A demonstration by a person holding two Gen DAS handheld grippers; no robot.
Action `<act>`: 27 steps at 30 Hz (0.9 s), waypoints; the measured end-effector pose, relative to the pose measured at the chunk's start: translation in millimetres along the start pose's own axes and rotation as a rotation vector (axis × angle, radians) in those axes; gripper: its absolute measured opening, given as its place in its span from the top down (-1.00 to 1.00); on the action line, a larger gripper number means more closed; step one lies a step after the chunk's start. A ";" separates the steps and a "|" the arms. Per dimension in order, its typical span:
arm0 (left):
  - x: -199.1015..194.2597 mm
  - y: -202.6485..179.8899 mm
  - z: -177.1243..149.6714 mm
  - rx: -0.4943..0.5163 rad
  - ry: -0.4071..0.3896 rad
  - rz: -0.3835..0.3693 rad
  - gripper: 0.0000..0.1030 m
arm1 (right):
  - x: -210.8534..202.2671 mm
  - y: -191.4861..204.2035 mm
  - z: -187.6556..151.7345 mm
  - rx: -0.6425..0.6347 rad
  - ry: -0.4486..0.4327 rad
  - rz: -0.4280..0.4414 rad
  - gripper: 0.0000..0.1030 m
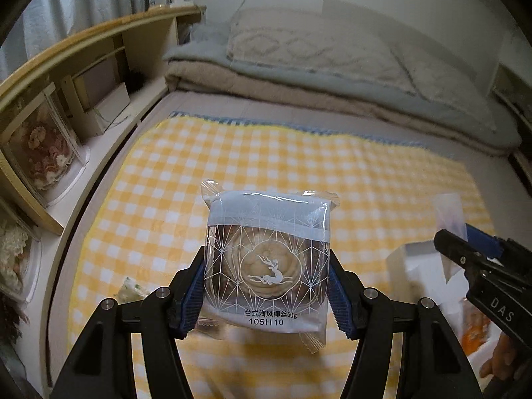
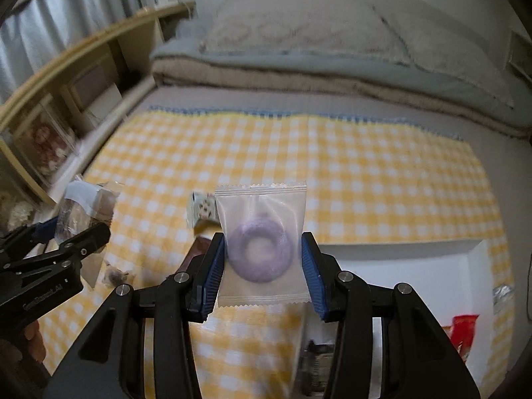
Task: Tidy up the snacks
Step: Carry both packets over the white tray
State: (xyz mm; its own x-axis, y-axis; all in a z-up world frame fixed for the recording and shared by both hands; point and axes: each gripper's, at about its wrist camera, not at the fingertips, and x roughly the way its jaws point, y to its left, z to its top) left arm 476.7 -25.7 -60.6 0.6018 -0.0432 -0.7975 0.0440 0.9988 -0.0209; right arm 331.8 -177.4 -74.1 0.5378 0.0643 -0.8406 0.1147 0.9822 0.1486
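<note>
My left gripper point(image 1: 266, 276) is shut on a wrapped pastry point(image 1: 267, 259) in a clear packet with a white deer print, held above the yellow checked cloth point(image 1: 232, 153). It shows at the left of the right wrist view point(image 2: 83, 212). My right gripper point(image 2: 262, 259) is shut on a clear packet with a purple ring-shaped snack point(image 2: 261, 252), held above the cloth point(image 2: 365, 173). The right gripper also shows at the right edge of the left wrist view, with the packet point(image 1: 449, 212). A white box point(image 2: 415, 266) lies under and right of the right gripper.
Loose snack packets lie on the cloth: a green-white one point(image 1: 131, 291), a printed one point(image 2: 202, 207), a small dark one point(image 2: 114, 276). A red packet point(image 2: 464, 332) sits in the white box. Folded bedding point(image 1: 332, 76) lies behind. A wooden shelf point(image 1: 66, 83) runs along the left.
</note>
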 end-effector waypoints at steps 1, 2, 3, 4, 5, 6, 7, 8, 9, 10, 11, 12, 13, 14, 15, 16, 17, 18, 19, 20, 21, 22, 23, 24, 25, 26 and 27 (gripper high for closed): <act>-6.3 -3.6 -1.9 -0.007 -0.012 -0.007 -0.22 | -6.1 -4.3 0.8 -0.001 -0.012 0.007 0.11; -12.2 -6.8 -4.0 -0.013 -0.022 -0.013 -0.22 | -13.1 -9.5 0.7 -0.002 -0.024 0.009 0.11; -18.5 -11.7 -5.4 -0.022 -0.033 -0.020 -0.22 | -18.8 -14.1 -0.1 -0.003 -0.036 0.010 0.11; -23.2 -15.8 -6.5 -0.030 -0.042 -0.028 -0.22 | -24.7 -20.9 -0.8 -0.002 -0.046 0.009 0.11; -33.8 -14.9 -9.1 -0.038 -0.049 -0.036 -0.22 | -31.3 -27.5 -1.7 0.002 -0.057 0.006 0.11; -41.3 -18.2 -10.2 -0.046 -0.058 -0.048 -0.22 | -34.2 -32.8 -2.0 0.007 -0.063 0.005 0.11; -45.9 -21.1 -11.2 -0.050 -0.063 -0.057 -0.22 | -39.2 -41.2 -2.6 0.014 -0.070 -0.003 0.11; -50.5 -26.1 -12.4 -0.051 -0.066 -0.067 -0.22 | -40.5 -47.5 -2.7 0.018 -0.075 -0.009 0.11; -52.1 -33.7 -12.5 -0.048 -0.068 -0.079 -0.22 | -42.7 -53.4 -3.1 0.022 -0.080 -0.015 0.11; -52.9 -40.6 -14.0 -0.044 -0.069 -0.088 -0.22 | -44.9 -60.5 -3.8 0.026 -0.084 -0.023 0.11; -53.0 -46.2 -14.6 -0.041 -0.069 -0.094 -0.22 | -48.0 -68.6 -5.6 0.031 -0.089 -0.032 0.11; -52.8 -54.4 -16.0 -0.035 -0.066 -0.104 -0.22 | -50.3 -75.3 -6.9 0.036 -0.092 -0.039 0.11; -52.6 -60.4 -17.1 -0.031 -0.064 -0.111 -0.22 | -52.7 -82.5 -8.4 0.041 -0.094 -0.047 0.11; -51.5 -66.9 -18.0 -0.026 -0.060 -0.118 -0.22 | -55.0 -91.1 -10.1 0.045 -0.095 -0.058 0.11; -50.1 -73.5 -19.1 -0.021 -0.056 -0.126 -0.22 | -56.7 -98.7 -11.8 0.049 -0.097 -0.069 0.11; -49.5 -80.4 -19.6 -0.017 -0.052 -0.132 -0.22 | -58.2 -106.5 -13.6 0.055 -0.096 -0.077 0.11; -47.1 -86.2 -19.6 -0.014 -0.048 -0.138 -0.22 | -59.2 -113.0 -14.7 0.059 -0.095 -0.083 0.11; -44.4 -94.2 -18.5 -0.013 -0.041 -0.145 -0.22 | -60.4 -120.4 -16.8 0.066 -0.094 -0.092 0.11; -42.3 -99.4 -19.1 -0.013 -0.035 -0.152 -0.22 | -62.2 -128.0 -18.9 0.072 -0.094 -0.100 0.11; -38.5 -104.0 -18.7 -0.015 -0.027 -0.161 -0.21 | -64.1 -137.1 -21.4 0.079 -0.093 -0.108 0.11; -35.7 -111.4 -19.1 -0.017 -0.017 -0.173 -0.21 | -64.9 -143.4 -23.1 0.084 -0.092 -0.115 0.11; -32.7 -116.6 -19.0 -0.018 -0.010 -0.182 -0.21 | -66.0 -152.4 -25.5 0.091 -0.090 -0.124 0.11; -30.1 -124.4 -20.7 -0.016 -0.001 -0.193 -0.21 | -66.8 -158.9 -27.1 0.097 -0.088 -0.130 0.11; -25.4 -131.0 -17.6 -0.013 0.005 -0.198 -0.21 | -67.4 -167.0 -29.1 0.105 -0.085 -0.137 0.11; -21.9 -138.2 -18.1 -0.007 0.011 -0.205 -0.22 | -68.0 -173.1 -30.5 0.111 -0.084 -0.140 0.11; -18.3 -145.3 -18.9 0.000 0.019 -0.212 -0.22 | -68.6 -181.3 -32.8 0.119 -0.080 -0.146 0.11; -12.8 -149.7 -16.8 0.005 0.029 -0.218 -0.22 | -68.9 -187.3 -34.7 0.123 -0.078 -0.152 0.11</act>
State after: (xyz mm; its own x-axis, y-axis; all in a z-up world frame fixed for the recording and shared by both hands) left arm 449.1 -174.3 -57.4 0.5544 -0.2577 -0.7913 0.1749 0.9657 -0.1919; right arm 244.2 -359.7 -62.2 0.5688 -0.1010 -0.8163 0.2978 0.9504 0.0900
